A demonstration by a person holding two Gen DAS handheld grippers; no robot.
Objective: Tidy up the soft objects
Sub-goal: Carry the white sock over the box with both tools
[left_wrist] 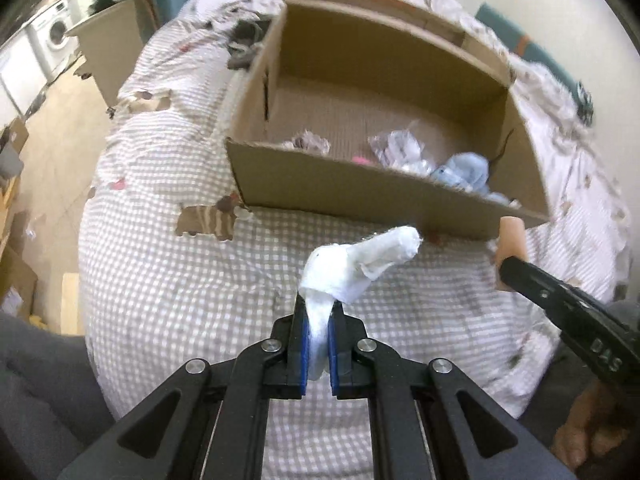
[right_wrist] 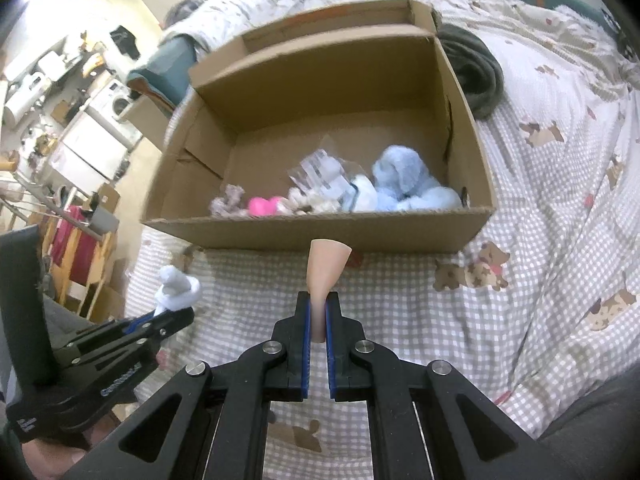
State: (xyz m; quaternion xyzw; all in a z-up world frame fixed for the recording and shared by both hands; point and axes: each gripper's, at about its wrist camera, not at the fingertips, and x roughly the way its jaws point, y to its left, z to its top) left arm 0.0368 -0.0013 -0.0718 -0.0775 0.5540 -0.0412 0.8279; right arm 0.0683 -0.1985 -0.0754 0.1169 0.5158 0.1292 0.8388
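My left gripper (left_wrist: 318, 308) is shut on a white cloth (left_wrist: 360, 264), held above the checked bedspread just short of the cardboard box (left_wrist: 344, 182). My right gripper (right_wrist: 319, 304) is shut on a peach soft piece (right_wrist: 326, 268), held in front of the box's near wall (right_wrist: 320, 234). The box holds a light blue plush (right_wrist: 408, 186), a pink soft item (right_wrist: 262, 206), a plastic-wrapped item (right_wrist: 322, 172) and other small soft toys. The left gripper shows in the right wrist view (right_wrist: 176, 310), the right gripper in the left wrist view (left_wrist: 506, 264).
The checked bedspread (right_wrist: 540, 220) with dog prints covers the bed. A dark grey garment (right_wrist: 476, 72) lies beside the box's far right corner. A teal pillow (left_wrist: 516, 36) lies at the head. The floor, a cabinet and a washing machine (left_wrist: 56, 34) are to the left.
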